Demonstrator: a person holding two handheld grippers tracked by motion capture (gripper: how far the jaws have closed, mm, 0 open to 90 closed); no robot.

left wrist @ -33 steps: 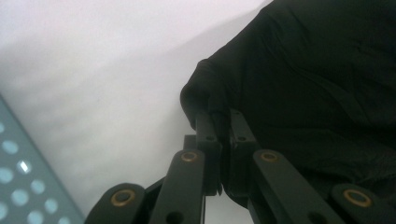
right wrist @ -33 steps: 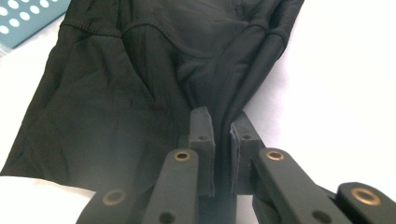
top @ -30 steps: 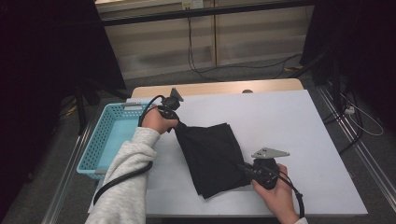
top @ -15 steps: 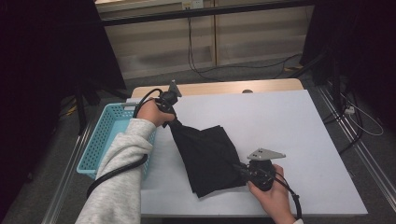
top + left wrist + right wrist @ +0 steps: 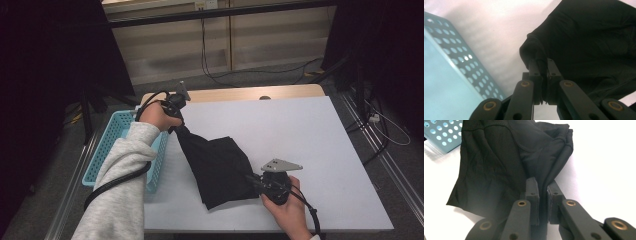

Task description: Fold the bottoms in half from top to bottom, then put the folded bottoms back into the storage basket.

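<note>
One blue perforated basket (image 5: 116, 150) is seen at the left edge of the white table (image 5: 310, 145), hanging partly past that edge. One sleeved forearm is extended over the basket, and the left gripper (image 5: 176, 114) is held in its hand near the table's far left corner, raised above the surface. In the left gripper view the two black jaws are closed together on a bunched corner of the one black cloth (image 5: 589, 42), which is pinched between the pads; the basket wall (image 5: 461, 62) is visible just beside it at the left of that view.

One black cloth (image 5: 215, 165) is recorded in total. It is stretched from the raised left gripper down toward the near edge of the table, with its upper part lifted clear and its lower part resting on the table left of centre. Folds and creases are visible across it.

One right gripper (image 5: 256, 182) is held low near the near edge of the table, right of the cloth's lower end, with one grey three-cornered plate on top and one cable trailing toward the person. In the right gripper view the two jaws are clamped on a gathered edge of the black cloth (image 5: 499, 162), the fabric being drawn into pleats between the pads. One corner of the basket (image 5: 441, 135) appears at the top left of that view.

Two grippers, two hands, one cloth and one basket are counted.
</note>
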